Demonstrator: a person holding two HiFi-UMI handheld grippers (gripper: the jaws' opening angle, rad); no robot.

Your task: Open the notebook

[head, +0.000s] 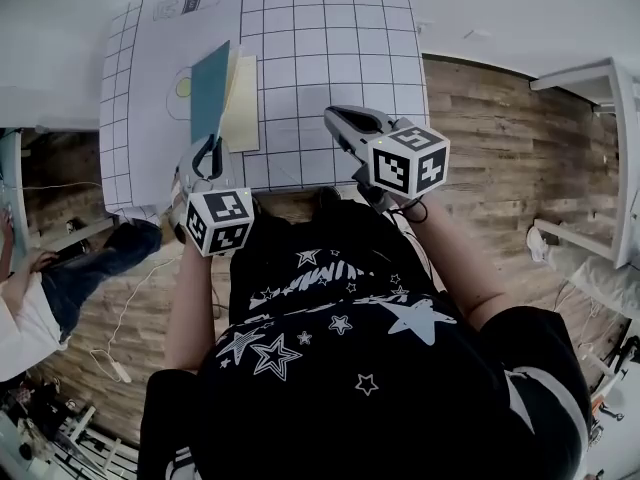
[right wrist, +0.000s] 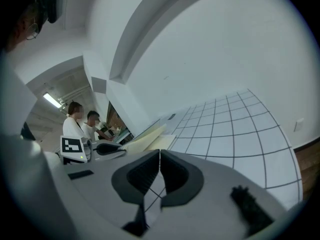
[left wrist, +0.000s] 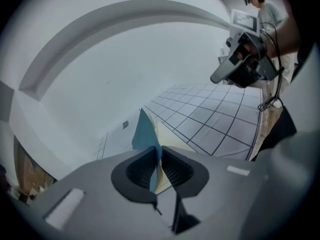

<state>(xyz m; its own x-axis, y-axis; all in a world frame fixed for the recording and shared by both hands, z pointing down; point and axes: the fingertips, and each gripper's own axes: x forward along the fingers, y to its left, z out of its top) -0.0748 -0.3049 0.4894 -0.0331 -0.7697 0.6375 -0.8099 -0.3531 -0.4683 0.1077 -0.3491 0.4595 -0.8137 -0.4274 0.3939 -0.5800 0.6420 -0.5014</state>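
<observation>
The notebook lies on the gridded white table [head: 330, 48], its cream pages [head: 243, 103] flat. Its blue cover [head: 210, 88] stands lifted, almost on edge. My left gripper [head: 209, 154] is shut on the near edge of that cover. In the left gripper view the blue cover [left wrist: 145, 134] runs up from between the pads of the left gripper [left wrist: 156, 166], with pale pages behind it. My right gripper [head: 335, 123] hovers to the right of the notebook over the table's near edge, shut on nothing. In the right gripper view the right gripper [right wrist: 159, 154] has its pads meeting, and the notebook [right wrist: 147, 136] lies ahead to the left.
The table's front edge is just below both grippers, with wooden floor [head: 500, 128] beyond it. A white shelf [head: 600, 118] stands at the right. A seated person [head: 40, 288] is at the left; two people [right wrist: 82, 121] show far off in the right gripper view.
</observation>
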